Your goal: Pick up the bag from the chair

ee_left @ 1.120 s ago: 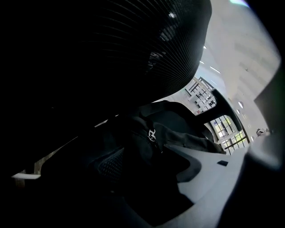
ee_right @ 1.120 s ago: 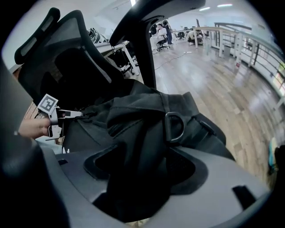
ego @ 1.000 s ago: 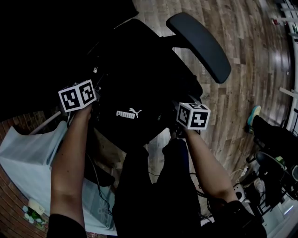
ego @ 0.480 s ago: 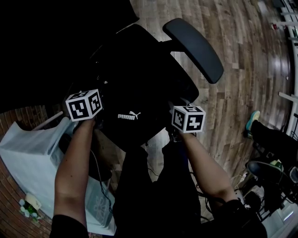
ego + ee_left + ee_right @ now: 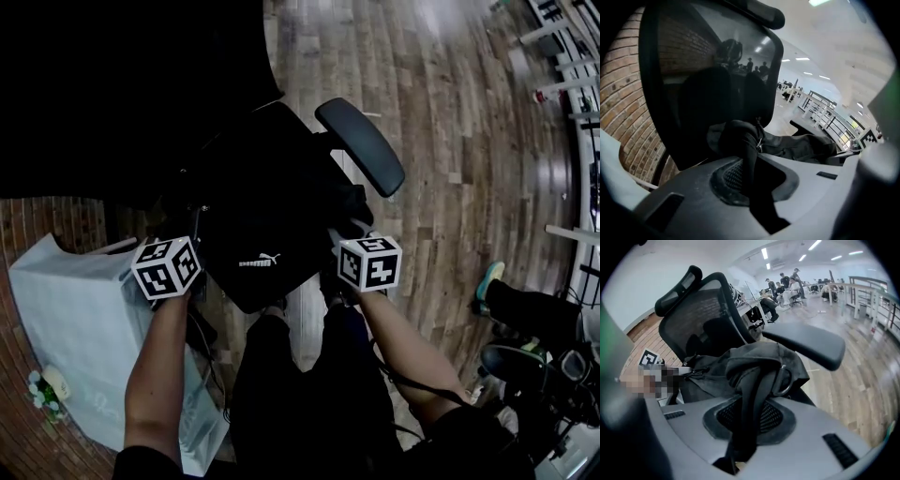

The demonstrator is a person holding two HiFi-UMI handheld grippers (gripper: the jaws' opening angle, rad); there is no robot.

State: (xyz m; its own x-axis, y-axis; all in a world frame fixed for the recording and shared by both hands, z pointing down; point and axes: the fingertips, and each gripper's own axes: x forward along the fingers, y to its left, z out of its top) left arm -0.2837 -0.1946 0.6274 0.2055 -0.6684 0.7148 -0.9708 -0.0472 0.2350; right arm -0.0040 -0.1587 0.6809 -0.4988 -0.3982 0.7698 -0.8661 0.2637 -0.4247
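Observation:
The black bag (image 5: 255, 220) with a white logo hangs in front of the black office chair (image 5: 361, 145), held up at both sides. My left gripper (image 5: 186, 274) is shut on a black strap (image 5: 749, 150) of the bag; its jaws have just been closing, with the strap between them. My right gripper (image 5: 334, 268) is shut on another black strap (image 5: 753, 394) beside a metal ring; its jaws have just been closing too. The chair's mesh back (image 5: 693, 70) rises behind the bag. In the right gripper view the bag (image 5: 740, 359) is bunched before the armrest (image 5: 806, 345).
A pale plastic sack (image 5: 75, 319) lies on the brick floor at the left. Cables run under my arms. On the wood floor at the right are a person's shoe (image 5: 487, 279) and dark gear (image 5: 525, 370). Railings (image 5: 867, 294) and seated people are far off.
Both grippers have come up and toward me with the bag between them. The bag has risen from the seat, and the chair now looks smaller and farther below.

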